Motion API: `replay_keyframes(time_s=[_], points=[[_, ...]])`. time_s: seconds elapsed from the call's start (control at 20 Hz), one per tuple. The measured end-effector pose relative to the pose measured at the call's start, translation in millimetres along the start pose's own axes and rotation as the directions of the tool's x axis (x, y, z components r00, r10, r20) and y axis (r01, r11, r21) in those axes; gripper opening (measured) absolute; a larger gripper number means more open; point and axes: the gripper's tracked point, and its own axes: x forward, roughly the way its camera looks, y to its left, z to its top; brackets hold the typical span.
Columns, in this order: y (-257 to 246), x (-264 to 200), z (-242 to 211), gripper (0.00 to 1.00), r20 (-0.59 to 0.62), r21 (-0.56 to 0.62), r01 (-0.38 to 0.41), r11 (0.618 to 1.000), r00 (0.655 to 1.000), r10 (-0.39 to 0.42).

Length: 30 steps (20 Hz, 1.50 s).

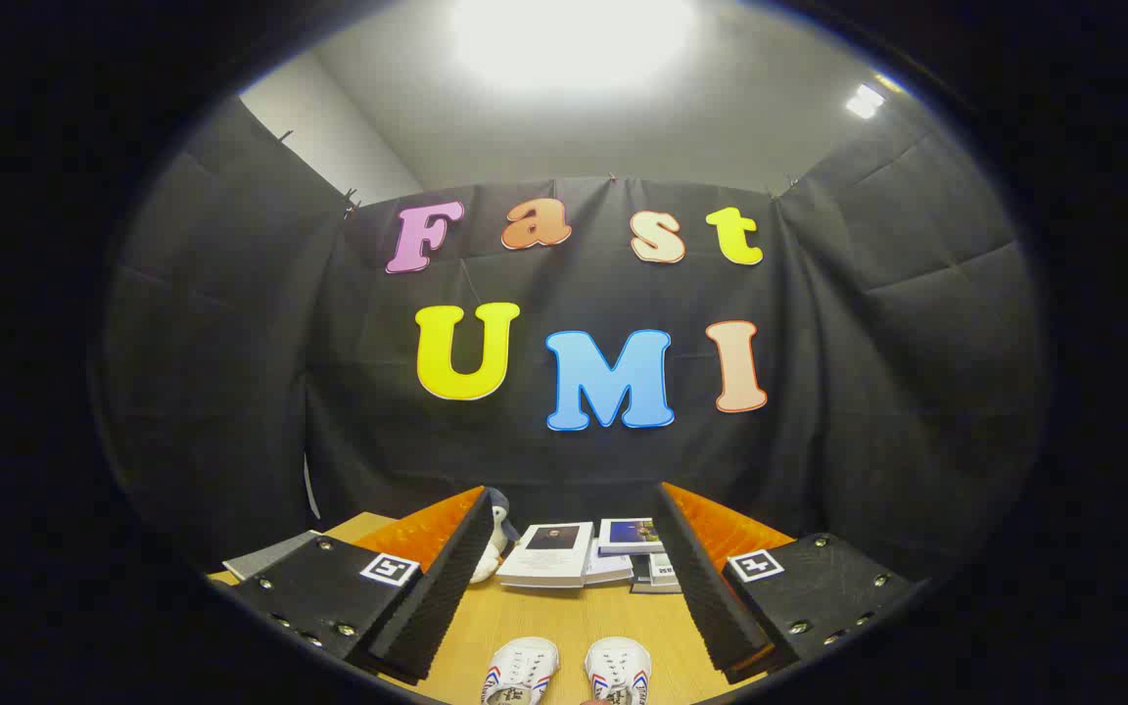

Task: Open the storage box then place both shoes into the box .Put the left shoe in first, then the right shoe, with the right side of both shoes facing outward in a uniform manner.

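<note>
The gripper (574,597) is held wide apart and empty; both shoes (567,672) are seen near, between its fingers, toes pointing far.

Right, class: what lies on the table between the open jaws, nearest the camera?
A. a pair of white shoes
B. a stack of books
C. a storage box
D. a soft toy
A: the two white shoes lie side by side on the table between the open jaws of the gripper; the books and soft toy sit farther back.
</note>
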Motion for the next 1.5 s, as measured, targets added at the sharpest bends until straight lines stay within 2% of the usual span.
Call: replay_keyframes(time_s=[1.0, 1.25, 1.5], points=[[8, -12, 0, 0.99, 0.003, 0.004, -0.020, 1.000, 1.000, 0.020], [20, -11, -12, 0.99, -0.026, 0.071, -0.060, 0.996, 0.998, 0.062], [42, -13, -32, 0.99, -0.071, 0.184, -0.117, 0.976, 0.989, 0.132]])
